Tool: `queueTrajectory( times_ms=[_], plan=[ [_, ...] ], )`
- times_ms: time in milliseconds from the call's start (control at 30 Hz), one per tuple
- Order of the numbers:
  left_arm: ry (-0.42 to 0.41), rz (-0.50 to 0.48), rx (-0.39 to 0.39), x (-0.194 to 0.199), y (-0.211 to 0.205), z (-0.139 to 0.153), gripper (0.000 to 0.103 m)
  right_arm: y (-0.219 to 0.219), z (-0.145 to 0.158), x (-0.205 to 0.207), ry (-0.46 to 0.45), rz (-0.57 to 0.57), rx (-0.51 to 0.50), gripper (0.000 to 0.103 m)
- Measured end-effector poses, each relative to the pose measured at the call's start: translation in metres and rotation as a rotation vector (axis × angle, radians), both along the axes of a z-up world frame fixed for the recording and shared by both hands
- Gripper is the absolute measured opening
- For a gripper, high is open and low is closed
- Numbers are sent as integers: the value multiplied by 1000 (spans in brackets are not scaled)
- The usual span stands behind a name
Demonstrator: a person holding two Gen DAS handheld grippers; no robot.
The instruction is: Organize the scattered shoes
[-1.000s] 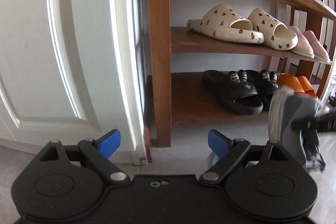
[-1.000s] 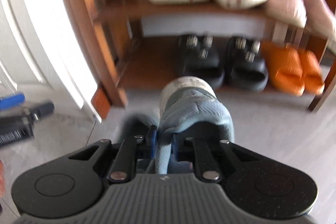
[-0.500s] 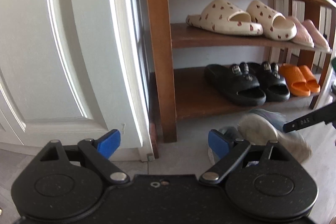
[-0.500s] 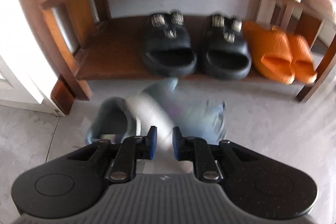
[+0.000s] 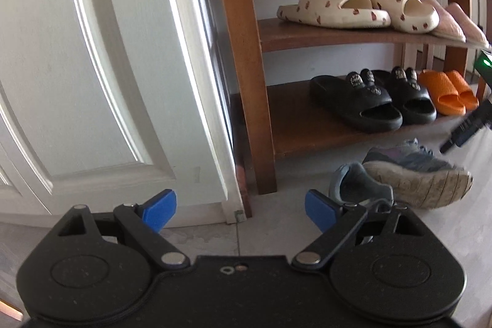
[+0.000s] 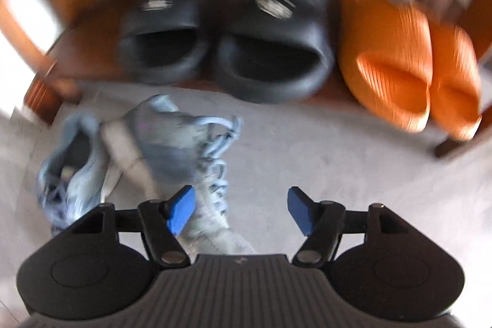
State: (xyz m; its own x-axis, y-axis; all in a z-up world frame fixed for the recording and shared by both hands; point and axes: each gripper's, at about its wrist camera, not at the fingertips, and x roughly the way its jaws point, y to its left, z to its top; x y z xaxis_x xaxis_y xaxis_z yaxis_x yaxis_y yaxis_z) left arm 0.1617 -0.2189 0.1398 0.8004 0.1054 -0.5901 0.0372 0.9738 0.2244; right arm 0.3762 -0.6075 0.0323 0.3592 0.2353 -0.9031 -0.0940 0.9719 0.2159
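Sneaker (image 6: 178, 143) now lies tipped on its side on the floor (image 6: 307, 168) before the shoe rack (image 5: 243, 51), sole facing your left gripper (image 5: 240, 208); a second ago your right gripper (image 6: 241, 209) carried it. Right fingers just opened, nothing clamped; left fingers apart.

Honestly nothing readable here. The black slides (image 5: 356, 102) on the shoe rack (image 5: 243, 60) have little white badges with print on them, but it's way too small and blurry to make out.
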Motion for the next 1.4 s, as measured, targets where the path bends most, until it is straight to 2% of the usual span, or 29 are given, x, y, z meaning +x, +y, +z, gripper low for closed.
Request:
queueTrajectory(
  times_ms=[100, 167, 233, 267, 300, 333, 400, 467, 500, 567, 600, 733, 800, 900, 967, 1067, 1133, 1200, 1267, 1333, 1400],
  plan=[
    [14, -12, 35, 0, -3, -6, 92, -6, -13, 18, -6, -32, 178, 71],
    [27, -15, 29, 3, -5, -10, 92, 5, -17, 25, -43, 32, 150, 73],
    [29, -24, 31, 5, -9, -12, 92, 15, -28, 31, 1, 70, 170, 73],
    [27, -32, 33, 5, -10, -13, 92, 16, -30, 31, 13, 73, 185, 71],
    [24, -40, 34, 5, -12, -14, 92, 25, -31, 28, 27, 98, 216, 59],
    [21, -49, 35, 6, -13, -14, 92, 35, -28, 20, 10, 150, 192, 59],
    [18, -60, 25, 6, -14, -16, 92, 55, -18, 4, -46, 265, 98, 48],
    [15, -70, 13, 7, -14, -17, 92, 84, -2, -38, -133, 467, -25, 38],
    [14, -74, 10, 7, -15, -18, 92, 94, 1, -52, -166, 520, -68, 29],
    [15, -81, 6, 8, -16, -20, 92, 111, 4, -76, -223, 591, -139, 27],
    [16, -85, 2, 8, -17, -20, 92, 126, -3, -92, -274, 606, -221, 26],
    [12, -103, -7, 5, -19, -19, 92, 166, -24, -114, -333, 669, -351, 21],
    [2, -114, 0, 2, -20, -18, 92, 170, -21, -117, -360, 665, -362, 17],
    [-14, -122, 9, -1, -21, -16, 92, 164, -12, -115, -392, 640, -380, 17],
    [-22, -123, 13, -2, -21, -15, 92, 150, -3, -111, -396, 581, -355, 17],
    [-17, -119, 3, 0, -24, -13, 92, 118, 14, -105, -374, 467, -260, 16],
    [-13, -120, -7, 1, -27, -11, 92, 104, 17, -106, -355, 414, -199, 11],
    [-11, -121, -12, 1, -31, -10, 92, 105, 15, -102, -336, 384, -144, 10],
    [-3, -132, -17, 0, -35, -10, 92, 110, 4, -97, -268, 404, -118, 10],
    [2, -137, -18, -1, -39, -10, 92, 117, -6, -95, -223, 430, -117, 19],
    [5, -144, -13, -1, -40, -11, 92, 123, -12, -98, -206, 452, -111, 38]
  ],
)
